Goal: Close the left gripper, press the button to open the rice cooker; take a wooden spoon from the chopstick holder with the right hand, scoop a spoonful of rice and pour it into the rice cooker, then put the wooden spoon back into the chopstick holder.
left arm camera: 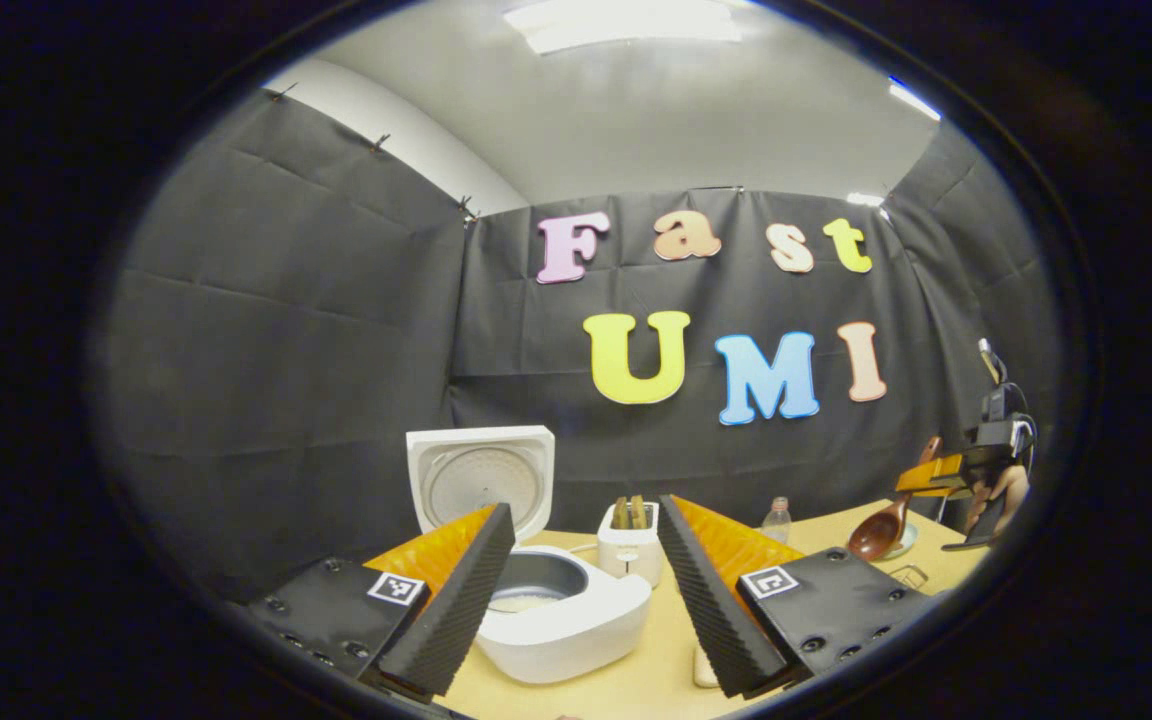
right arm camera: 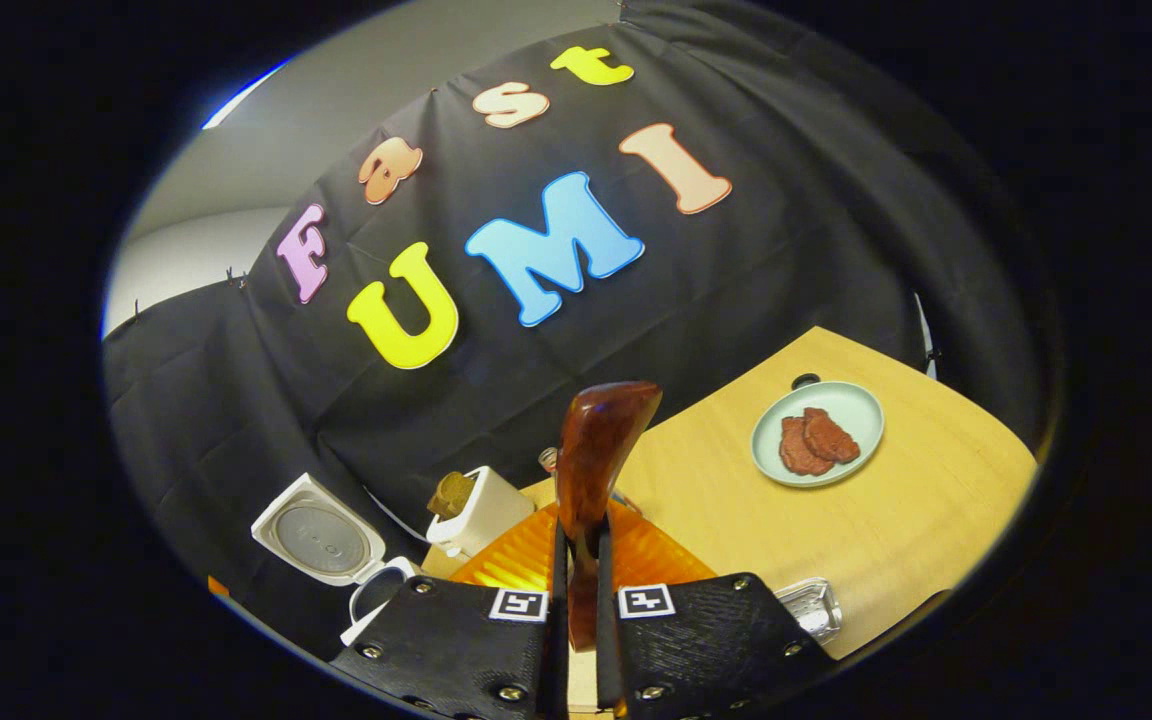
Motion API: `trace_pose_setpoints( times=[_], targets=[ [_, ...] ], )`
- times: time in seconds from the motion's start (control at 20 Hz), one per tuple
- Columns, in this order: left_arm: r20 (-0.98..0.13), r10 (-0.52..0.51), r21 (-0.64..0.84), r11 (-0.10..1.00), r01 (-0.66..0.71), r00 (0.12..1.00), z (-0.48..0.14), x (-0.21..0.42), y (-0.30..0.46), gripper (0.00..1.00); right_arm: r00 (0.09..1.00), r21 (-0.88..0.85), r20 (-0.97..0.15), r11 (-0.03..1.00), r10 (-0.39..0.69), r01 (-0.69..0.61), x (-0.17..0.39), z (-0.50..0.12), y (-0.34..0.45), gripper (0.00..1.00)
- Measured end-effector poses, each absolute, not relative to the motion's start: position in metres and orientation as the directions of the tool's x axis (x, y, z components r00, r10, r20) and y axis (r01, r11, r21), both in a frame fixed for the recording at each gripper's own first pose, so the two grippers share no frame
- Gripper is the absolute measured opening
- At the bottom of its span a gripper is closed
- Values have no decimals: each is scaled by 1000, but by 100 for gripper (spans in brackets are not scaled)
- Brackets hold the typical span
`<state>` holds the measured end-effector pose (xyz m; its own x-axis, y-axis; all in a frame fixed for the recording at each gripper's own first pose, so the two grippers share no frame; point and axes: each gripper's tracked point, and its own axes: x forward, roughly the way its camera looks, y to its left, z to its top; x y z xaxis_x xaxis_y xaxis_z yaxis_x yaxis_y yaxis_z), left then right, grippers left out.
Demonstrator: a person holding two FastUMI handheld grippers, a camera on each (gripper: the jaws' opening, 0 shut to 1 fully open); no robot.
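The white rice cooker [left arm camera: 576, 625] stands open on the table, lid [left arm camera: 481, 480] upright, with something pale in the bottom of its grey pot. My left gripper [left arm camera: 586, 508] is open, its fingers spread either side of the cooker with nothing between them. At the far right, a hand holds my right gripper [left arm camera: 941, 478], which carries the brown wooden spoon [left arm camera: 876, 535], bowl end hanging low. In the right gripper view, my right gripper [right arm camera: 581, 545] is shut on the spoon's handle [right arm camera: 596, 460], which sticks up past the fingers. The open rice cooker [right arm camera: 321, 545] lies at the lower left.
A white toaster [left arm camera: 629, 548] with bread in it stands just right of the cooker, a small bottle [left arm camera: 778, 520] beyond it. A pale green plate [right arm camera: 861, 415] with slices of meat sits farther right on the wooden table [right arm camera: 896, 520]. A small metal tray [right arm camera: 814, 606] lies near the front edge.
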<state>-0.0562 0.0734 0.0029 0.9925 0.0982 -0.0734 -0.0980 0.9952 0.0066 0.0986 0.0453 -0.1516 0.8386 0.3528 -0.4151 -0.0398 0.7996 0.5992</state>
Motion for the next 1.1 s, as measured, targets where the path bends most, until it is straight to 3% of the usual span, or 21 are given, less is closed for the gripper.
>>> trace_pose_setpoints(
  times=[0.35,0.4,0.45,0.65,0.8,0.85,0.9,1.0,1.1],
  targets=[
    [-79,58,9,998,-57,995,3,-46,44,99,838,553,-474,832,271,45,85,-189,-11,11],
    [-80,54,10,999,-53,995,3,-44,41,94,835,545,-483,837,263,52,80,-194,-17,11],
    [-80,48,12,999,-48,996,4,-43,37,99,833,532,-492,845,253,58,78,-200,-21,11],
    [-72,38,43,998,-35,997,9,-42,29,99,824,483,-524,872,216,79,70,-222,-34,11],
    [-71,32,57,998,-28,997,12,-42,25,99,812,471,-546,877,208,92,65,-240,-37,11],
    [-72,32,61,998,-27,997,12,-42,24,94,806,474,-554,875,210,97,63,-246,-37,11],
    [-71,35,69,997,-30,997,12,-43,25,99,798,476,-564,874,214,102,61,-251,-35,11],
    [-62,45,85,996,-40,997,18,-44,27,95,783,474,-581,875,223,102,58,-264,-32,11],
    [-58,49,98,994,-43,997,19,-43,27,100,772,475,-591,874,231,102,55,-272,-30,12]
  ],
)
